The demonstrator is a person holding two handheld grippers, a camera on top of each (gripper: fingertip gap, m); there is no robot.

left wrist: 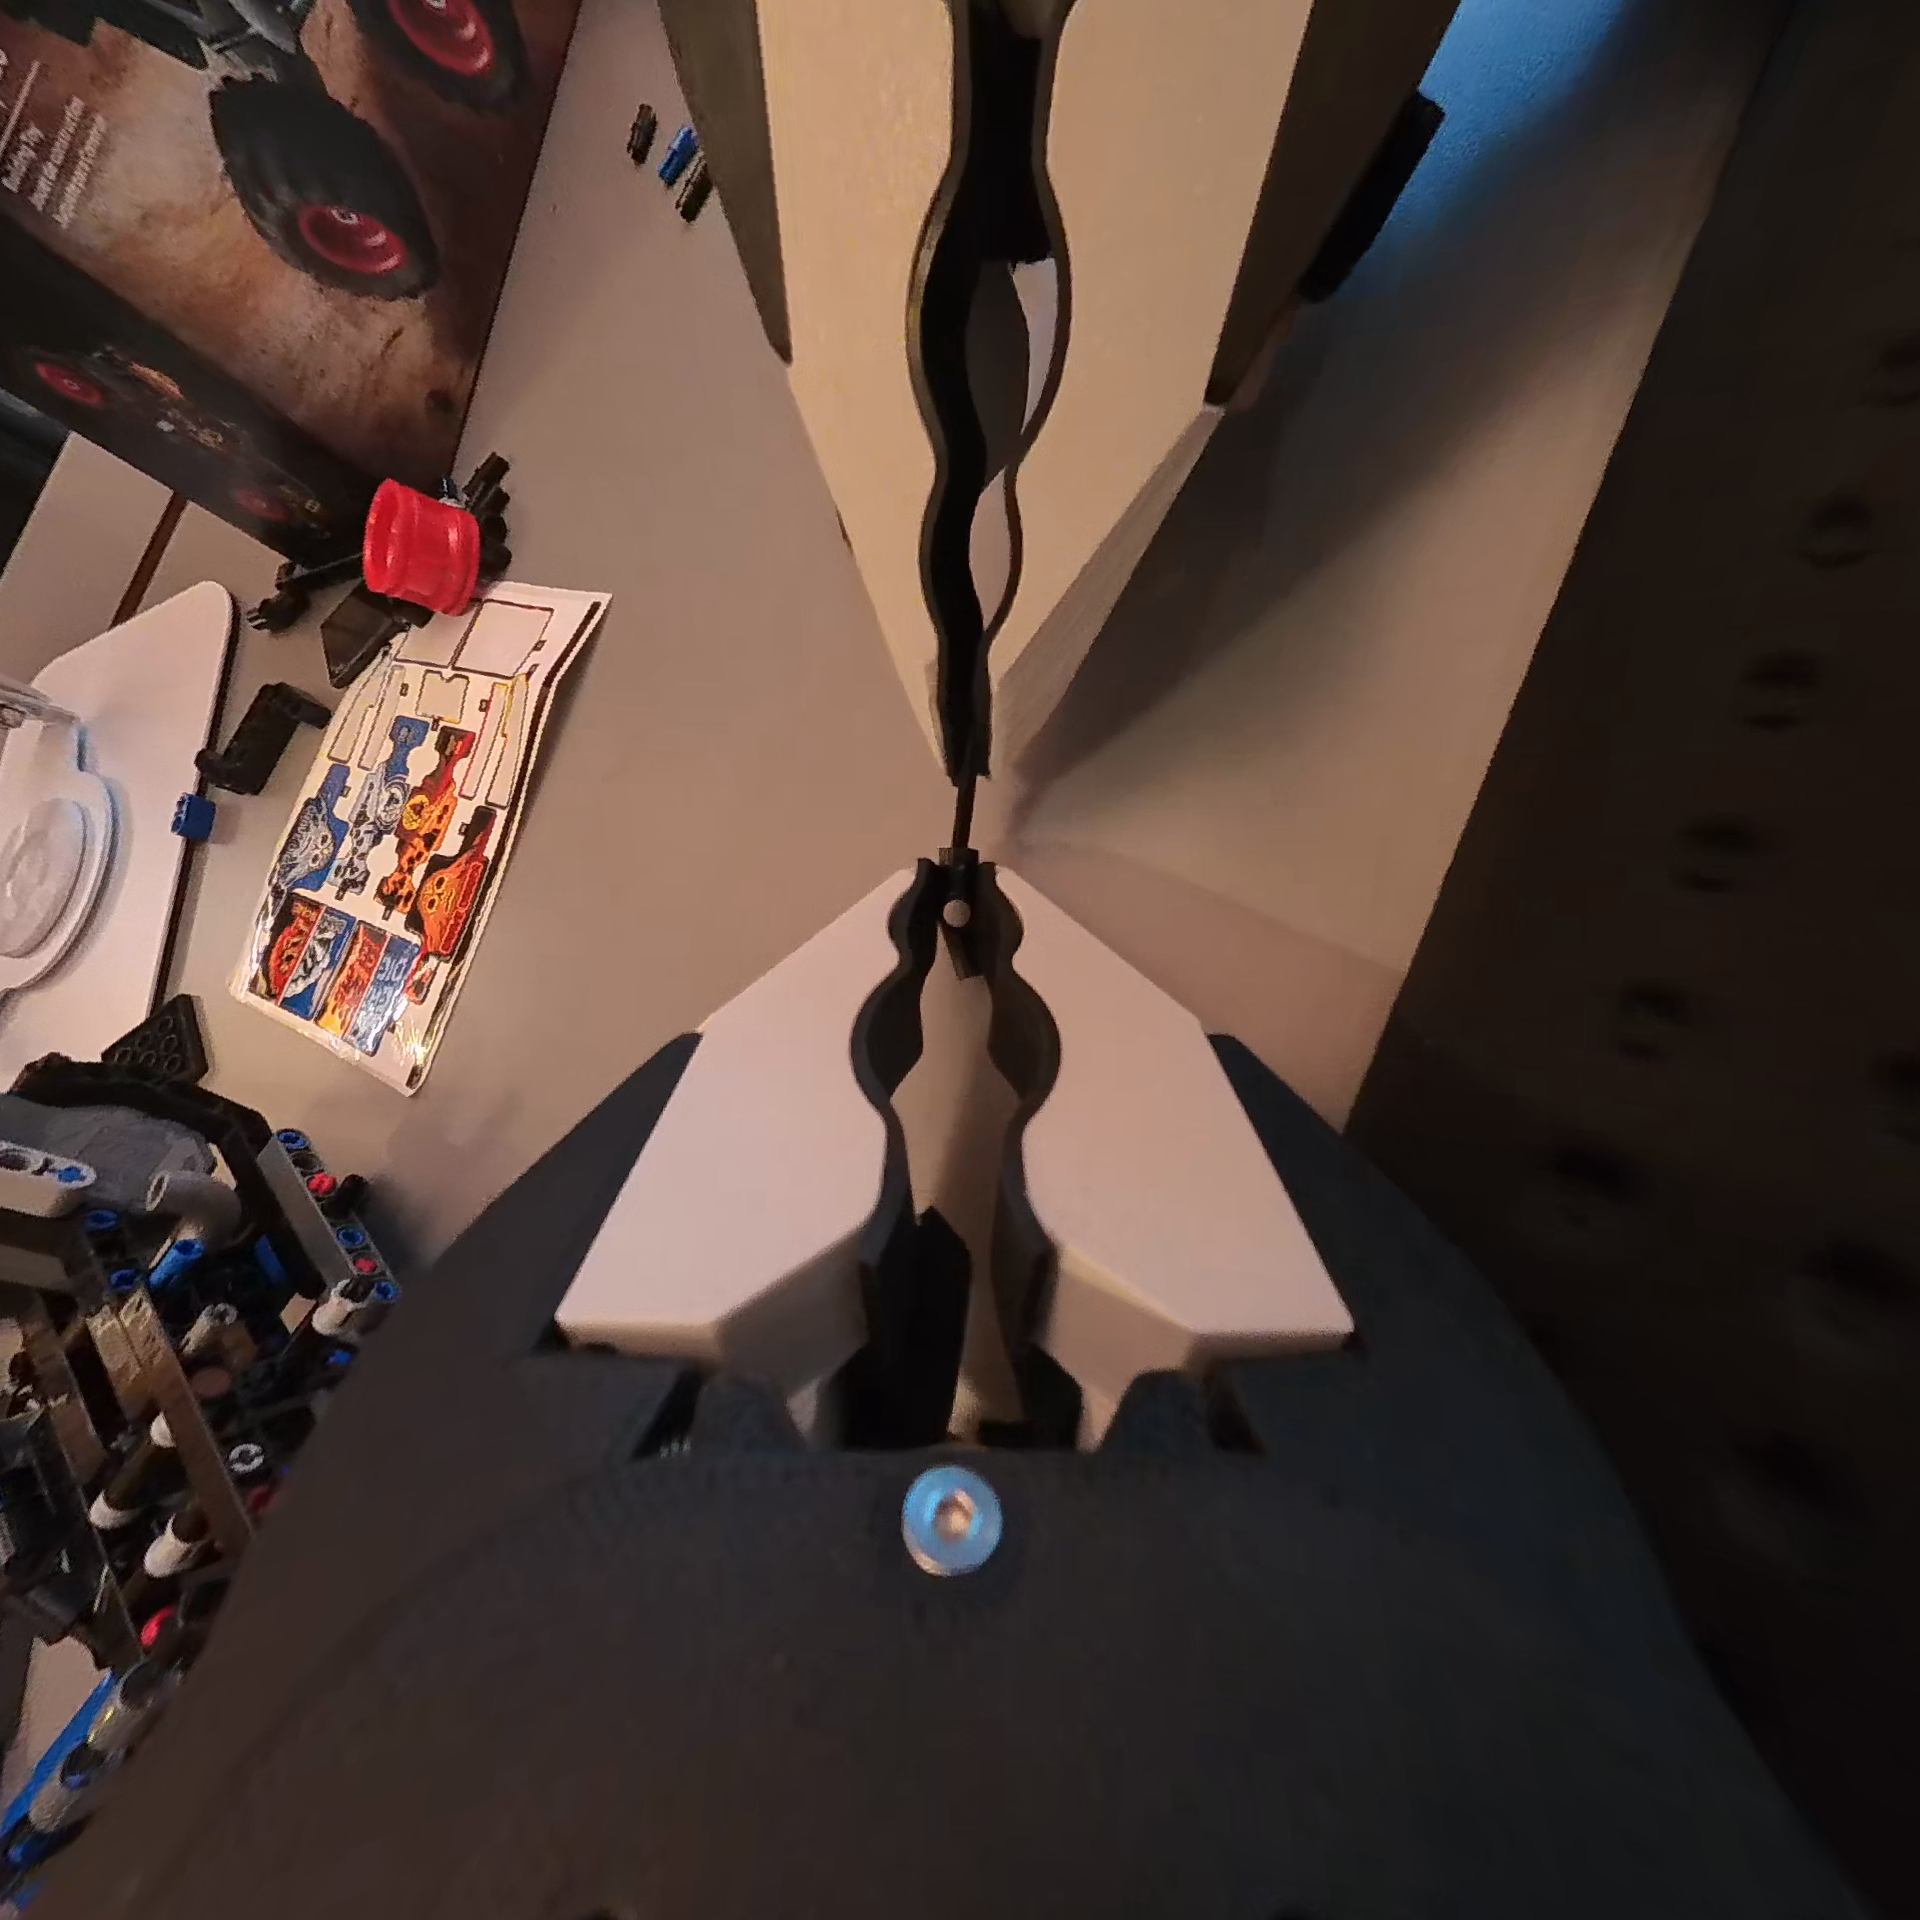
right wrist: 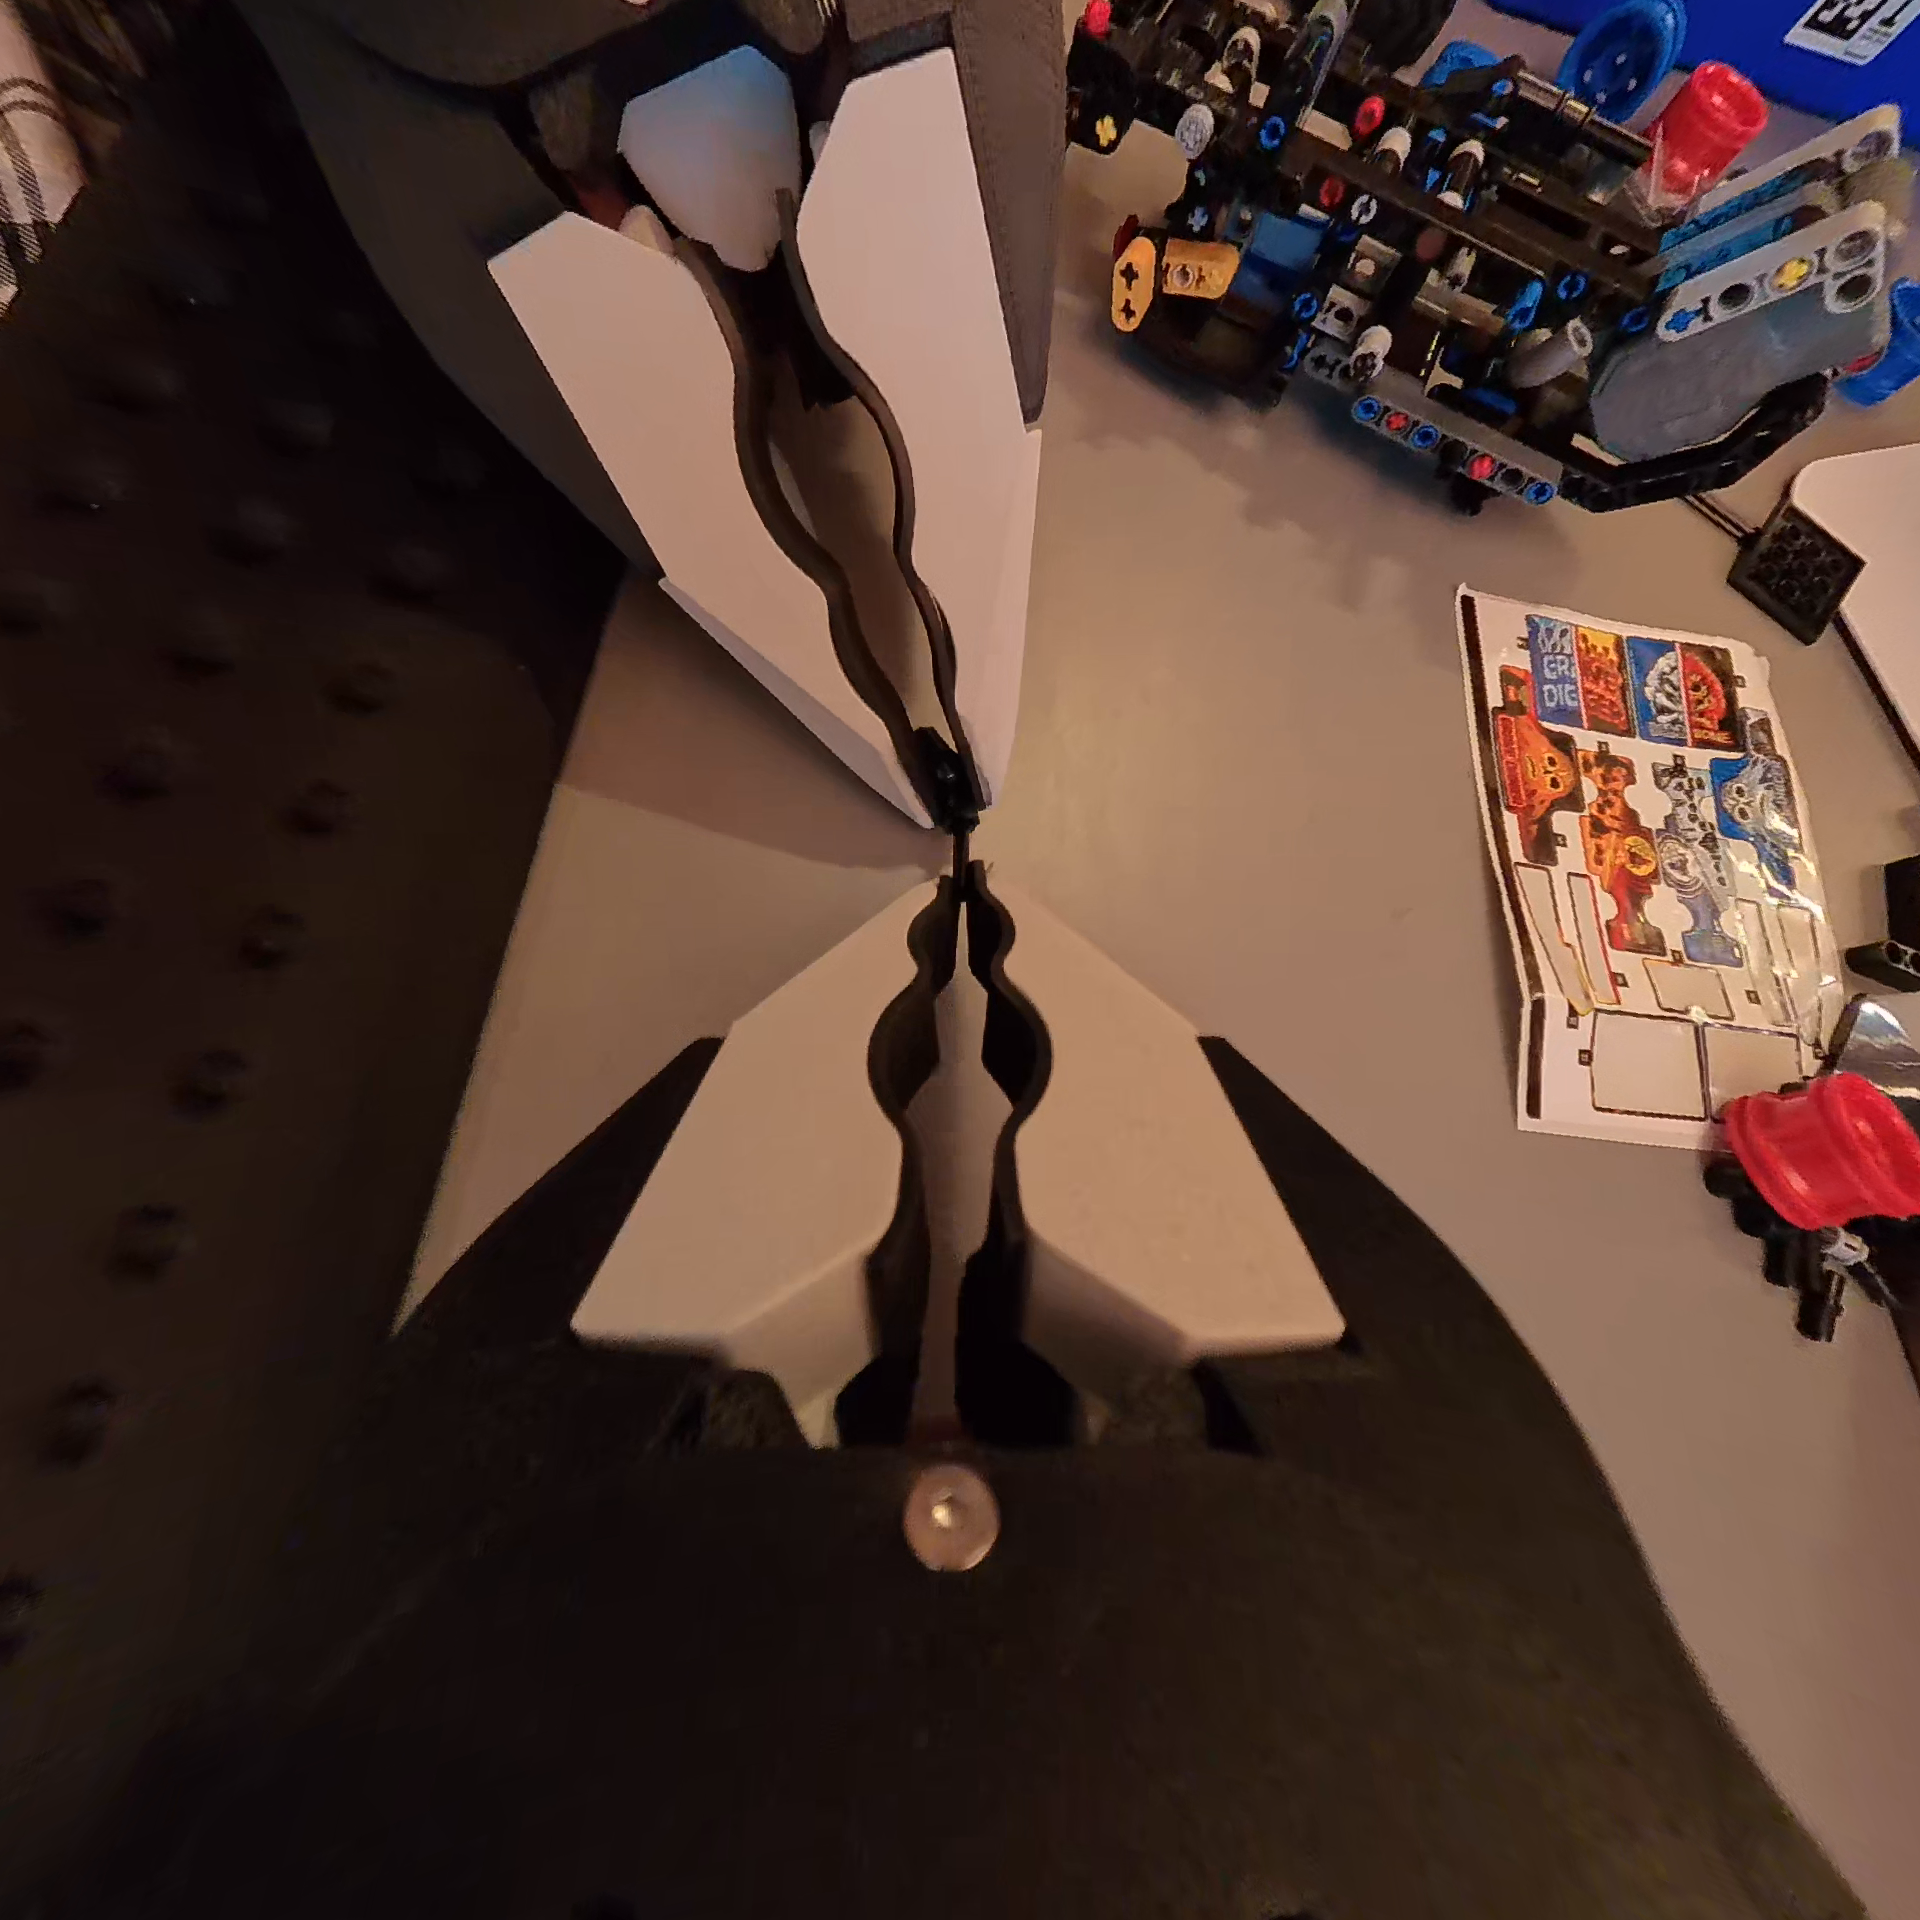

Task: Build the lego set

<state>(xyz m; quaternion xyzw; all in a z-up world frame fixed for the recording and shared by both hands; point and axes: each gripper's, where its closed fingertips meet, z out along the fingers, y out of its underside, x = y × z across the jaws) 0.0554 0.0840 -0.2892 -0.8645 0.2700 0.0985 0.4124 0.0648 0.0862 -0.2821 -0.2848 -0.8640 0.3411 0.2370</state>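
Between my two tools a thin black axle [left wrist: 964,821] bridges the gap, its long axis running straight from one set of tips to the other. In the left wrist view my left gripper [left wrist: 956,914] is pressed together on a small black connector piece [left wrist: 958,930] with a pale pin end showing; the axle stands just beyond it, heading into the tips of my right gripper [right wrist: 961,899], which faces it nose to nose. From the right wrist view, my right gripper is pinched on the near end of the axle, and the far end meets a small black knobbly part held in the opposing tips. Both hands are equally near, since the piece spans them; I judge the coming move is a straight push along that line to seat the axle in the connector, and any sideways tilt could bind it.

Everything hangs above the grey table [right wrist: 1247,727]. Well apart sits the half-built truck chassis [right wrist: 1455,260], black with blue and red pins. Nearer lies the sticker sheet [right wrist: 1652,862], then a red wheel hub [right wrist: 1829,1164] on loose black parts, and the set's box [left wrist: 260,208].
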